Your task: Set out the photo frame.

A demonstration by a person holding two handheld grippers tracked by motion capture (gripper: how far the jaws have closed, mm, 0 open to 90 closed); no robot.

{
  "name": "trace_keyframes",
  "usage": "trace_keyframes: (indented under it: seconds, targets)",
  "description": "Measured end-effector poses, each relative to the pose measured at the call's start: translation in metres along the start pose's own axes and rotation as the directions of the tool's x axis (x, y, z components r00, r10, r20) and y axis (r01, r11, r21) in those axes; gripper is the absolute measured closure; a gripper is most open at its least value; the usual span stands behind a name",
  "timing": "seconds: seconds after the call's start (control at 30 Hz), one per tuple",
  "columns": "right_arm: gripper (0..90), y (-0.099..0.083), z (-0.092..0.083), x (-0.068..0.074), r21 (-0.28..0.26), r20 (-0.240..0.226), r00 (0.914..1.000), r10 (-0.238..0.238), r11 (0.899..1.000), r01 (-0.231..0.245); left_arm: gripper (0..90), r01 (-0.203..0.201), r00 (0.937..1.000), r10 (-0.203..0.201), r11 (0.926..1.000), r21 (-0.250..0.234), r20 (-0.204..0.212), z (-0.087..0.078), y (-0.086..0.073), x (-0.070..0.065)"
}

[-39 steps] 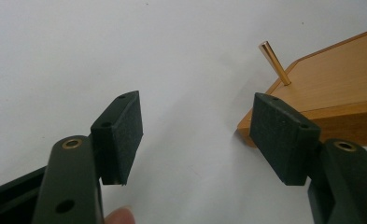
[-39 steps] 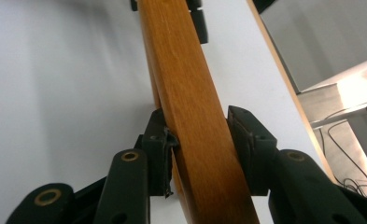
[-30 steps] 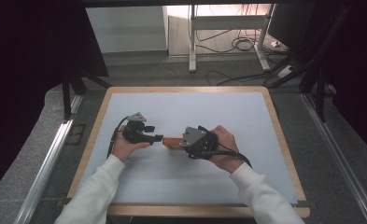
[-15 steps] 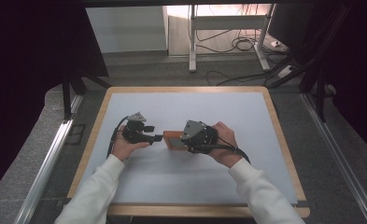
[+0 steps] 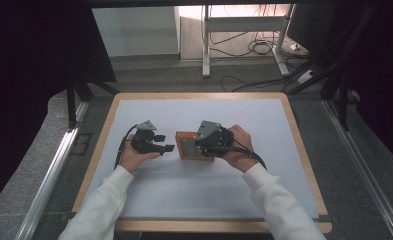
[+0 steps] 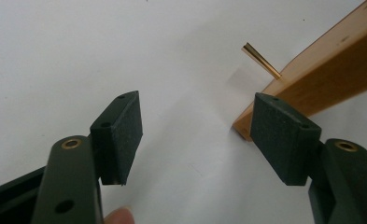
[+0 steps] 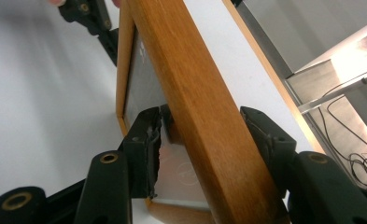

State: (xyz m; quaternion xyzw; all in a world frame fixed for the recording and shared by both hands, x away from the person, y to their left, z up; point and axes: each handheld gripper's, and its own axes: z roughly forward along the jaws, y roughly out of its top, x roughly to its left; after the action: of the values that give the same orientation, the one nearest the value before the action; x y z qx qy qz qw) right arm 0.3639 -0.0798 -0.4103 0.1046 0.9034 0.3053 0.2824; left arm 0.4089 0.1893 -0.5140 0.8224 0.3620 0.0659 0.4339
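A small wooden picture frame (image 5: 186, 146) with a pale glazed panel lies at the middle of the white table. My right gripper (image 5: 200, 146) comes in from the right. Its two black jaws clamp the frame's wooden side rail (image 7: 195, 93), one pad on the inner glass side and one on the outer side. These jaws have just eased open a little, with the rail still between them. My left gripper (image 5: 170, 148) is open just left of the frame. Nothing is between its pads (image 6: 125, 130). Ahead of it are a corner of the frame (image 6: 321, 79) and a thin brass pin (image 6: 261, 60) sticking out of it.
The white table top (image 5: 199, 200) has a raised wooden border (image 5: 304, 150). Metal rails run along the floor on both sides. Desk legs and cables (image 5: 254, 47) lie beyond the far edge.
My right hand has shifted slightly left and away from me with the frame in its jaws, bringing the frame closer to the left gripper. The left hand has stayed put.
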Motion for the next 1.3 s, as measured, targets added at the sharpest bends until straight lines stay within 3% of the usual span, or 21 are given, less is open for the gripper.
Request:
trace_keyframes:
  seconds: [0.37,1.3]
  targets:
    - [50.2,0.0,0.008,-0.013,0.001,-0.004,0.9992,0.04,0.999,-0.04,33.8,0.0,1.0,0.0,1.0,0.003,0.001,0.0,-0.001,0.001]
    - [38.1,-0.001,0.031,-0.041,0.024,-0.006,0.99,0.141,0.99,-0.141,33.8,-0.003,0.9999,0.003,1.0,0.008,0.01,0.002,-0.001,0.0]
